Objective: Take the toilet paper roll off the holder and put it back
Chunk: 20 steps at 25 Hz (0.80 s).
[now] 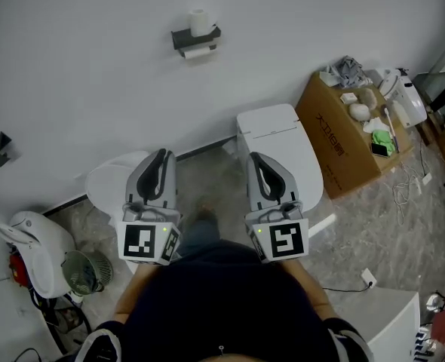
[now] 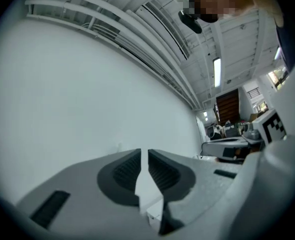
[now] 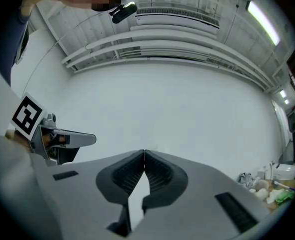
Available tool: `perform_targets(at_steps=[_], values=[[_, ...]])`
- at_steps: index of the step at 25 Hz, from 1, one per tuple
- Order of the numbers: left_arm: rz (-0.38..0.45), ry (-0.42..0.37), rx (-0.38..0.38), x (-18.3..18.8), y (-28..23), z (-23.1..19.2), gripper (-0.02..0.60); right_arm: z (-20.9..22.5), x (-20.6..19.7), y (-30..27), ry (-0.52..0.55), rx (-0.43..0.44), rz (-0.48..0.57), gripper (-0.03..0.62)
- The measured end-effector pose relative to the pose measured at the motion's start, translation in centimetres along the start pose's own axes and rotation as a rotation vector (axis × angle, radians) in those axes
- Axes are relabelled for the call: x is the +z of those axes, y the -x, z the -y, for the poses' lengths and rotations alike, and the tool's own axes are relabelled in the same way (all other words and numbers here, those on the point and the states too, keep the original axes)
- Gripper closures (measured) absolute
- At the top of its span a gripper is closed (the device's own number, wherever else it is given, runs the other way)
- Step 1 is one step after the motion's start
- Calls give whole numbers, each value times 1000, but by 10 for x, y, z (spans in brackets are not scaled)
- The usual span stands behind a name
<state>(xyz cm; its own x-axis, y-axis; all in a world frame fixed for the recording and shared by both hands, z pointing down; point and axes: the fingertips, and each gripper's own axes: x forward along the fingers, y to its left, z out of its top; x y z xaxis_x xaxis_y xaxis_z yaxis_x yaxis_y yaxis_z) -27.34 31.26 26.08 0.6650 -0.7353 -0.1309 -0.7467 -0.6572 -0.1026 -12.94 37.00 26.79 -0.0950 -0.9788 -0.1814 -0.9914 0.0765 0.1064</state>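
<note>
Still well short of the wall, you hold both grippers level at waist height. The left gripper (image 1: 161, 155) has its jaws all but together, only a sliver of light between them and nothing in it. The right gripper (image 1: 255, 158) has its jaws closed tip to tip, also empty. The white toilet paper roll (image 1: 200, 22) stands upright on the dark grey wall-mounted holder (image 1: 195, 39) at 12 o'clock, well apart from both grippers. A white strip (image 1: 198, 52) shows under the holder; whether that is a second roll cannot be told.

The risks lie in the reach. With the jaws closed on arrival, you would likely nudge the upright roll off its perch instead of taking it. Too hard a squeeze could crush the soft paper, and a loose tail may unspool. The white ceramic toilet (image 1: 279, 145), at 3 o'clock of the right gripper, and the brown cardboard box (image 1: 343, 138) at 2 o'clock crowd your footing on that side.
</note>
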Motion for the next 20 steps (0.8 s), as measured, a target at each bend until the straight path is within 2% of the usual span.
perform_targets(at_steps=[2, 6, 9, 13, 20], values=[[19, 34, -21, -1, -16, -6, 533, 2, -4, -13, 21, 6, -5, 577], [8, 43, -63, -7, -54, -18, 420, 15, -20, -47, 14, 1, -44, 577], [5, 39, -88, -8, -90, -30, 401, 31, -24, -80, -8, -7, -44, 577], [26, -32, -77, -4, -136, -50, 385, 49, -26, -125, -7, -10, -49, 577], [27, -7, -73, -12, -203, -87, 385, 71, -34, -194, -2, -8, -58, 577]])
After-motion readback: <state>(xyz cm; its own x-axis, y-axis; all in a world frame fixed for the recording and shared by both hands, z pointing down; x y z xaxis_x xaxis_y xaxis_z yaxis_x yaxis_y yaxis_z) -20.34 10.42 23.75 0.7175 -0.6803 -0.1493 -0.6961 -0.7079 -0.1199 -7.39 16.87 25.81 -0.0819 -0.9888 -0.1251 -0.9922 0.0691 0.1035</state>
